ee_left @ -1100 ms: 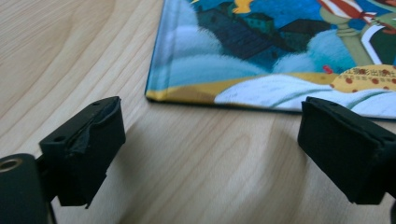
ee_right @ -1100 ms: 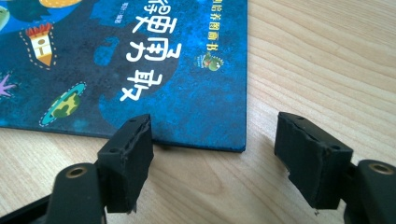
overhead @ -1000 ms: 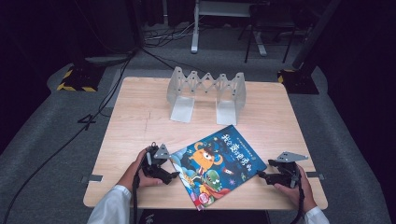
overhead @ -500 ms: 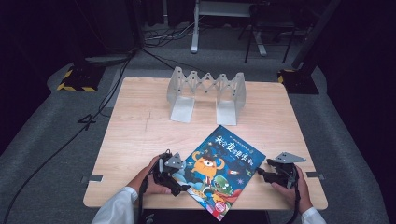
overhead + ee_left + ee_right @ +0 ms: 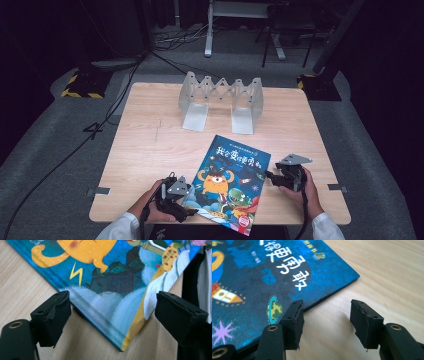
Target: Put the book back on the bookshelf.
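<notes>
I see the light wooden table [image 5: 150, 145] with open board along its whole left side and in the strip between the book and the grey folding accordion-style metal book stand [image 5: 221, 98], which sits near the far edge, well apart from my hands. The flat blue picture book with an orange monster on its cover [image 5: 230, 182] lies tilted on the near right part of the table, its nearest corner reaching the table's near edge, so there is little room on that side.

My left gripper [image 5: 176, 199] is at the book's near left edge. In the left gripper view the jaws of this gripper [image 5: 110, 317] stand wide apart, with the book's near corner lying between them; the left pad [image 5: 53, 315] is just beside the book's edge and the right pad is apart from it. These jaws have just been closing a little and grip nothing.

My right gripper [image 5: 280, 177] is just beside the book's right edge. In the right gripper view this gripper [image 5: 325, 322] is partly open, its jaws just having been closing; the left pad [image 5: 293, 323] sits at the book's edge, bare wood lies between the pads, and nothing is held.
</notes>
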Demonstrator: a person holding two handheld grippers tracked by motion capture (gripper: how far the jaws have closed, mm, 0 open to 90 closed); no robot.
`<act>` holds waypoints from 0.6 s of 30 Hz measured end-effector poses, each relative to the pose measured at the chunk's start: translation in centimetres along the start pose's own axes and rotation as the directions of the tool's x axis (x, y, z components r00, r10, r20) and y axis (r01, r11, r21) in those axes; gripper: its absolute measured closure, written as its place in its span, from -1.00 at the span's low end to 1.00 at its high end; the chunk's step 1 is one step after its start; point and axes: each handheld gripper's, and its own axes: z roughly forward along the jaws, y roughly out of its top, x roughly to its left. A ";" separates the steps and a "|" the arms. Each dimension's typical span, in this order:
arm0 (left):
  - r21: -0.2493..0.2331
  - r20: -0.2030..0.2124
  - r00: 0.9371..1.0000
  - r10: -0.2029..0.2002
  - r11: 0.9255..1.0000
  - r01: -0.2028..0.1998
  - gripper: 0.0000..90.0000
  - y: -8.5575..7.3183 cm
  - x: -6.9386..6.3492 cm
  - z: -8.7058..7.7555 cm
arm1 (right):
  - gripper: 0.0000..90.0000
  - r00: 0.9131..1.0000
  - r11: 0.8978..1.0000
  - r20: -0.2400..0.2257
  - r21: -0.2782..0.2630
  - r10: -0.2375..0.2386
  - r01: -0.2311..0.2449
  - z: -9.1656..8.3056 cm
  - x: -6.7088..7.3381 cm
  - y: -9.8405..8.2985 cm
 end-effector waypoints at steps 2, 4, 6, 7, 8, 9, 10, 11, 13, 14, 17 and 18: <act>0.006 -0.003 1.000 -0.001 1.000 0.001 -0.66 -0.2 -0.1 -0.2 | 0.00 1.000 1.000 0.004 -0.001 0.009 -0.009 0.5 0.0 0.5; -0.007 -0.003 1.000 -0.004 1.000 0.004 -0.64 -0.4 -0.2 -0.3 | 0.02 1.000 1.000 0.026 -0.002 -0.002 0.002 0.8 0.5 0.9; -0.003 -0.009 1.000 -0.003 1.000 0.003 -0.61 -0.5 -0.5 -0.4 | 0.09 0.996 0.996 0.025 -0.023 -0.088 0.088 0.0 2.2 0.5; -0.005 -0.009 1.000 -0.008 1.000 0.008 -0.60 -0.6 -0.7 -0.5 | 0.13 0.990 0.990 0.033 -0.027 -0.135 0.136 -0.4 3.3 0.2; -0.004 -0.013 1.000 -0.010 1.000 0.010 -0.58 -0.6 -0.8 -0.5 | 0.13 0.985 0.986 0.045 -0.023 -0.165 0.166 -0.9 4.2 -0.2; -0.001 -0.012 1.000 -0.013 1.000 0.013 -0.56 -0.6 -0.9 -0.6 | 0.13 0.983 0.983 0.030 -0.022 -0.181 0.182 -1.3 4.7 -0.6; 0.005 -0.017 1.000 -0.012 1.000 0.012 -0.54 -0.6 -1.0 -0.7 | 0.09 0.985 0.985 -0.006 -0.020 -0.174 0.174 -1.6 4.8 -1.0; 0.005 -0.020 1.000 -0.009 1.000 0.009 -0.53 -0.6 -1.1 -0.7 | 0.03 0.986 0.987 -0.051 -0.013 -0.158 0.158 -1.9 4.7 -1.3; 0.005 -0.025 1.000 -0.002 1.000 0.002 -0.52 -0.6 -1.4 -0.6 | -0.02 0.985 0.994 -0.138 -0.001 -0.104 0.105 -2.1 4.1 -1.8; 0.004 -0.026 1.000 -0.004 1.000 0.004 -0.52 -0.5 -1.4 -0.5 | -0.04 0.983 0.995 -0.154 0.000 -0.101 0.102 -2.1 4.0 -2.0; -0.003 -0.022 1.000 -0.005 1.000 0.005 -0.50 -0.4 -1.3 -0.4 | -0.02 0.984 0.992 -0.133 0.022 -0.120 0.124 -1.8 3.9 -1.2; -0.008 -0.019 1.000 -0.012 1.000 0.012 -0.49 -0.4 -1.2 -0.4 | 0.00 0.984 0.991 -0.125 0.025 -0.125 0.129 -1.7 3.8 -1.0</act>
